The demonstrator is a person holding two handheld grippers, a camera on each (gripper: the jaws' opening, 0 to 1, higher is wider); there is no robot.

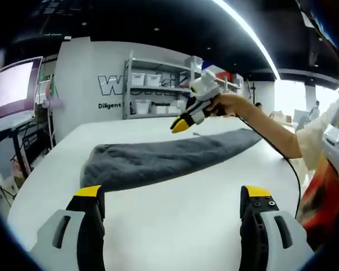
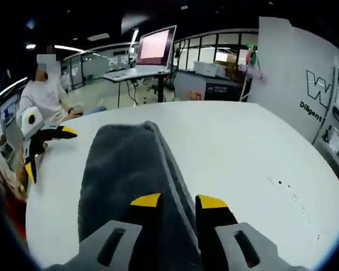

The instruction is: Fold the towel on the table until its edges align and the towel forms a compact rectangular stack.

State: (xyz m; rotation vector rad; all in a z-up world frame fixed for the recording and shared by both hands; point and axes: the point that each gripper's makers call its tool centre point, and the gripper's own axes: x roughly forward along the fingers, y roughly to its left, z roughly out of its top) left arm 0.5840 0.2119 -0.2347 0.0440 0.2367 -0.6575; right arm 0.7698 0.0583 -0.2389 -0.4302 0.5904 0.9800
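Observation:
A dark grey towel (image 1: 158,161) lies folded into a long band on the white table (image 1: 181,226). It runs from near my left gripper (image 1: 173,195) toward the far right. That gripper hovers short of the towel's near end, jaws wide apart and holding nothing. A hand holds my right gripper (image 1: 182,125) in the air over the towel's far edge. In the right gripper view, the right gripper (image 2: 178,202) hangs over the towel (image 2: 124,169) with a narrow gap between its jaws, and the cloth lies flat. The left gripper (image 2: 48,151) shows at the left, spread open.
Bare white table (image 2: 237,147) spreads to the right of the towel, with a few dark specks (image 2: 279,183). A seated person (image 2: 42,96) and a desk with a monitor (image 2: 156,45) are beyond the table. Shelves with bins (image 1: 158,84) stand against the lettered wall.

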